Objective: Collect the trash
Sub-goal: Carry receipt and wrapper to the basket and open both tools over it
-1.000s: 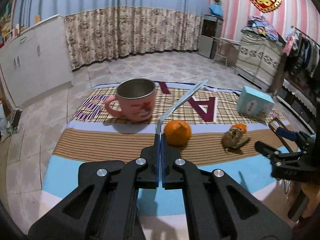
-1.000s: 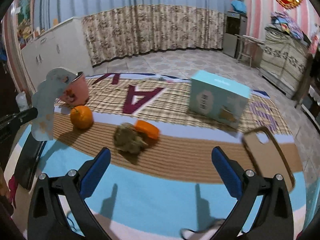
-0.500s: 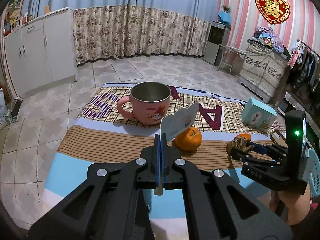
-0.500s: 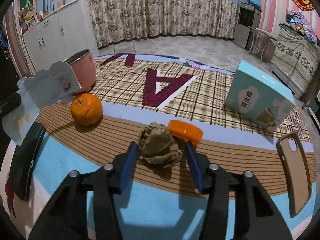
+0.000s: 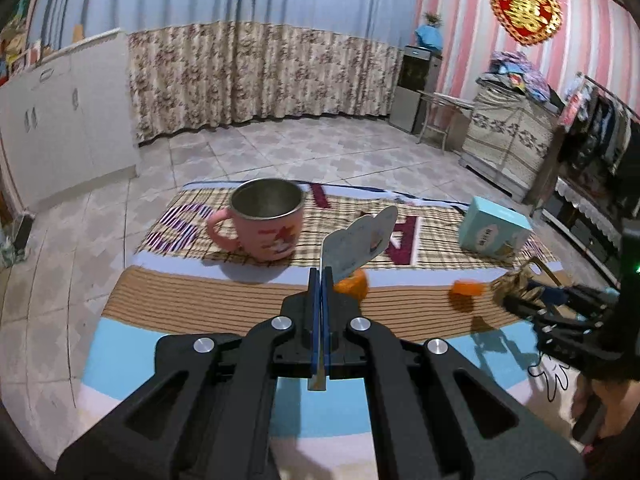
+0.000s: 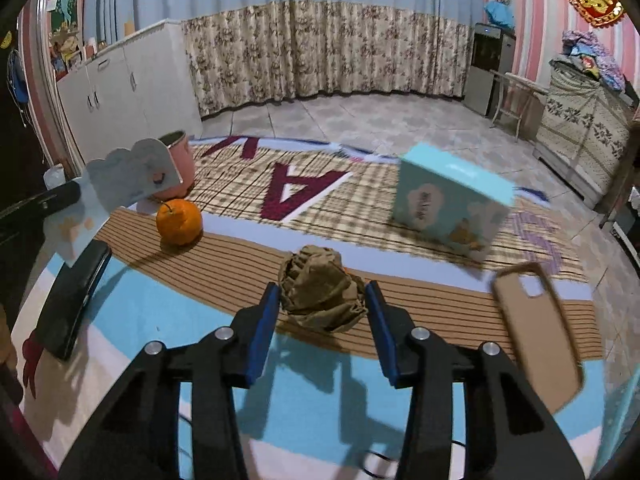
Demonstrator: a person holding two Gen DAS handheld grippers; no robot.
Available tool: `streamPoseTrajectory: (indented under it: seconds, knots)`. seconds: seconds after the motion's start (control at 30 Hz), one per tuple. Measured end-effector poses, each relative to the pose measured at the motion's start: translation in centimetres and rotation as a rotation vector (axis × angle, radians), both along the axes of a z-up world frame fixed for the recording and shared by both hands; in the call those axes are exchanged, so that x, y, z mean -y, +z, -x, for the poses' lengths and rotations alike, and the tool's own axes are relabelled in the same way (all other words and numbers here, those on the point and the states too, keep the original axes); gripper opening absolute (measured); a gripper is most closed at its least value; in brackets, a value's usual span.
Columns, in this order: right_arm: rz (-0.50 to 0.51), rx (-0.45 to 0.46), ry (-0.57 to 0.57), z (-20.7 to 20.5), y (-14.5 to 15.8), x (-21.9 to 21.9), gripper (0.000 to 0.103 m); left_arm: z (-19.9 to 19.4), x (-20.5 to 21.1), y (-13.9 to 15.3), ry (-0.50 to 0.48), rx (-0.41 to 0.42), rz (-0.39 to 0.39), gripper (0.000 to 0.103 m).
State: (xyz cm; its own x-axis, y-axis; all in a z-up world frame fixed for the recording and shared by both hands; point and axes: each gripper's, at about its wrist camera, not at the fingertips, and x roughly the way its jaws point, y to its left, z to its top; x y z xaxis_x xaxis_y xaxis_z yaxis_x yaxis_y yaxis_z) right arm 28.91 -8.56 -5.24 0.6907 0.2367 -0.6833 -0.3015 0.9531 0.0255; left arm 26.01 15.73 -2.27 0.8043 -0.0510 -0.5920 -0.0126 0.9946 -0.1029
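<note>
A crumpled brown paper ball (image 6: pixel 320 288) sits between the blue pads of my right gripper (image 6: pixel 322 300). The jaws are still closing, and both pads press on the ball. In the left wrist view the ball (image 5: pixel 510 284) hangs a little above the cloth at the right, its shadow below it. My left gripper (image 5: pixel 320 276) is shut on a pale blue cloud-shaped card (image 5: pixel 360 244), which stands up above its tips. The card (image 6: pixel 128 176) also shows at the left of the right wrist view.
On the patterned tablecloth (image 6: pixel 240 272) lie an orange (image 6: pixel 179 220), a small orange piece (image 5: pixel 466 288), a pink mug (image 5: pixel 266 220), a teal box (image 6: pixel 448 208), a brown phone case (image 6: pixel 536 328) and a black phone (image 6: pixel 72 300). Tiled floor lies beyond.
My right gripper went from wide open to closed around the paper ball and raised it off the cloth, leaving the orange piece behind. The card in my left gripper turned from edge-on to face-on.
</note>
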Motion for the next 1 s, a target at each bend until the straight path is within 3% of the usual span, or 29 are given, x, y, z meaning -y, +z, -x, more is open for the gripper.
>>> streamPoseTrajectory:
  seconds: [0.5, 0.83, 1.0]
  knots:
    - [0.008, 0.059, -0.192, 5.1, 3.3, 14.4, 0.044, 0.2, 9.0, -0.3, -0.213, -0.019, -0.036, 0.000]
    - [-0.014, 0.091, -0.385, 10.2, 4.9, 26.8, 0.044, 2.4, 20.8, 1.7, -0.396, 0.031, -0.070, 0.000]
    - [-0.029, 0.104, -0.476, 12.8, 5.0, 32.6, 0.044, 3.4, 27.1, 2.4, -0.486, 0.036, -0.019, 0.000]
